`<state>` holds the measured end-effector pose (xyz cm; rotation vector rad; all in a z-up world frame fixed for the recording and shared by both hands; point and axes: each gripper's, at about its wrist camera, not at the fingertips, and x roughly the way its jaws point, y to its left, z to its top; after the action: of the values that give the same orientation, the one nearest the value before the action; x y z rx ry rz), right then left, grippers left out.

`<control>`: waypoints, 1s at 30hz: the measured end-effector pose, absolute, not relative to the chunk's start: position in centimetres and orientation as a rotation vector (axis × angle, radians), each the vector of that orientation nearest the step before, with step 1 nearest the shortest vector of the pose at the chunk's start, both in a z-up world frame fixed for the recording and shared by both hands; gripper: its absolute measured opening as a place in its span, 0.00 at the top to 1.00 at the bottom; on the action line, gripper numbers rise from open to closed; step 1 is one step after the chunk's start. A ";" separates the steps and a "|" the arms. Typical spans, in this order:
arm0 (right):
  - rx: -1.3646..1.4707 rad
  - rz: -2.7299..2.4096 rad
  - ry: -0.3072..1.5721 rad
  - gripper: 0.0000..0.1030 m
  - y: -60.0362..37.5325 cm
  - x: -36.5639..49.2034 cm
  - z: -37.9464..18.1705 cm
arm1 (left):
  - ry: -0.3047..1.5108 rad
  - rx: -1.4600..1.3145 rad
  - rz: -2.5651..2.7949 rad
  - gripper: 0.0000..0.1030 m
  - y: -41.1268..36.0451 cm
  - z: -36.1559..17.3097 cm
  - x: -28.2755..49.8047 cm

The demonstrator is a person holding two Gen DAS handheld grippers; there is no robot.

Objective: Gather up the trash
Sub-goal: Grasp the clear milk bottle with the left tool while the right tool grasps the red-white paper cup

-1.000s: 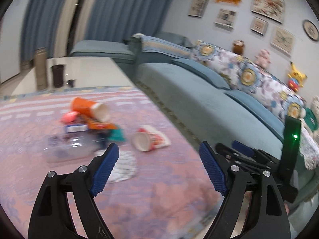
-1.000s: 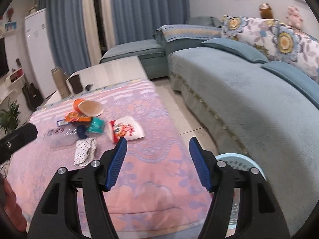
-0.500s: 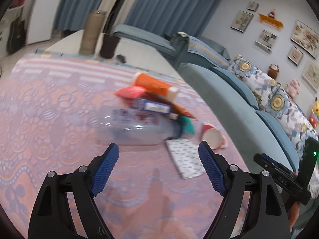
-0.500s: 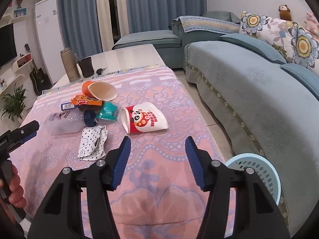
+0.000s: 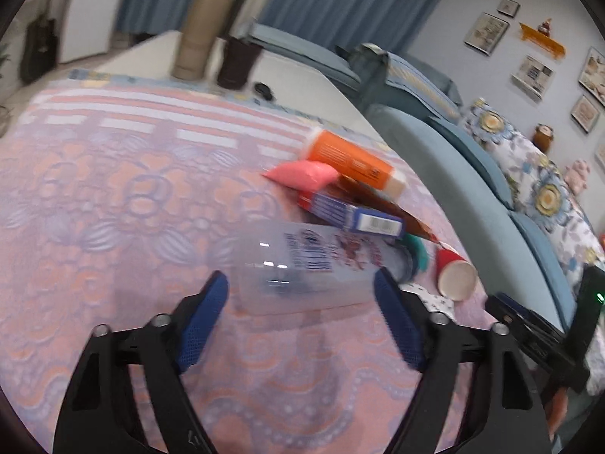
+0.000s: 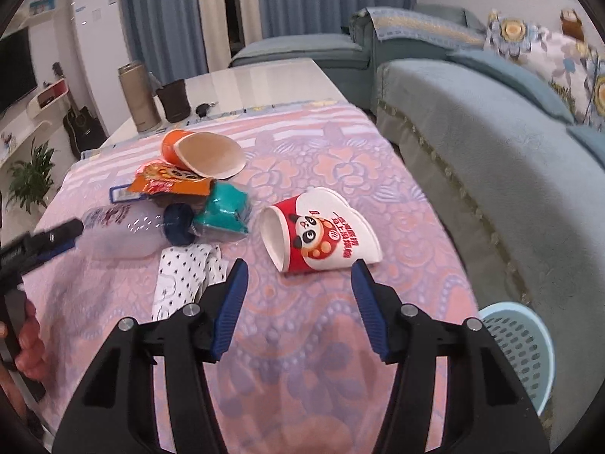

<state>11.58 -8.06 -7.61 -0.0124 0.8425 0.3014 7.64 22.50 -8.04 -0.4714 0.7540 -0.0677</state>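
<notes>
A pile of trash lies on the pink tablecloth [image 5: 94, 196]. A clear plastic bottle [image 5: 310, 268] lies on its side just ahead of my open left gripper [image 5: 300, 295], its base between the fingertips. Behind it are a blue box [image 5: 351, 213], a pink packet [image 5: 302, 174] and an orange cup [image 5: 351, 160]. My open right gripper [image 6: 298, 276] is just short of a crushed red-and-white panda cup [image 6: 321, 230]. The bottle [image 6: 121, 232], a teal wrapper [image 6: 225, 210], a dotted paper [image 6: 185, 276], an orange snack bag [image 6: 170, 185] and the orange cup [image 6: 200, 151] lie to its left.
A light blue basket [image 6: 518, 344] stands on the floor between table and grey-blue sofa [image 6: 491, 143]. A tan flask [image 5: 200, 34], a dark cup [image 5: 240, 62] and keys [image 6: 206, 108] stand at the table's far end. The left gripper [image 6: 41, 242] shows at the right view's left edge.
Both grippers moved forward toward the pile. The left one closed in on the clear bottle, the right one on the panda cup. Both stayed open.
</notes>
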 end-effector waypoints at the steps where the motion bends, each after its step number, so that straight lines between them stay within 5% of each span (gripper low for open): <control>1: 0.006 0.309 0.857 0.48 -8.0 12.0 -7.8 | 0.764 -0.467 -0.073 0.30 22.2 -8.2 7.8; 6: -0.009 0.275 0.883 0.52 -7.2 13.8 -8.5 | 0.781 -0.454 -0.128 0.30 21.0 -8.4 7.2; 8: -0.007 0.259 0.892 0.77 -7.5 14.0 -8.8 | 0.793 -0.467 -0.194 0.30 20.2 -8.6 6.3; 9: -0.009 0.253 0.897 0.79 -7.7 14.0 -8.9 | 0.799 -0.466 -0.226 0.30 19.7 -8.6 5.9; 21: 0.072 0.250 0.832 0.79 -11.1 12.3 -7.7 | 0.767 -0.339 -0.346 0.28 15.6 -6.2 2.5; 22: 0.076 0.259 0.819 0.74 -10.9 12.2 -7.6 | 0.749 -0.330 -0.300 0.28 16.0 -5.9 3.0; 23: 0.075 0.266 0.809 0.53 -10.7 12.3 -7.5 | 0.747 -0.321 -0.267 0.27 16.2 -5.8 3.7; 25: 0.094 0.264 0.787 0.30 -10.3 12.6 -7.4 | 0.754 -0.275 -0.187 0.27 16.2 -6.2 5.7; 30: 0.089 0.229 0.811 0.30 -9.2 14.6 -8.3 | 0.820 -0.147 -0.114 0.27 14.9 -8.4 9.0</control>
<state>14.61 -9.24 -8.29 0.0888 0.8107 0.2294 8.97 14.89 -8.38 -0.1470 0.8198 -0.1136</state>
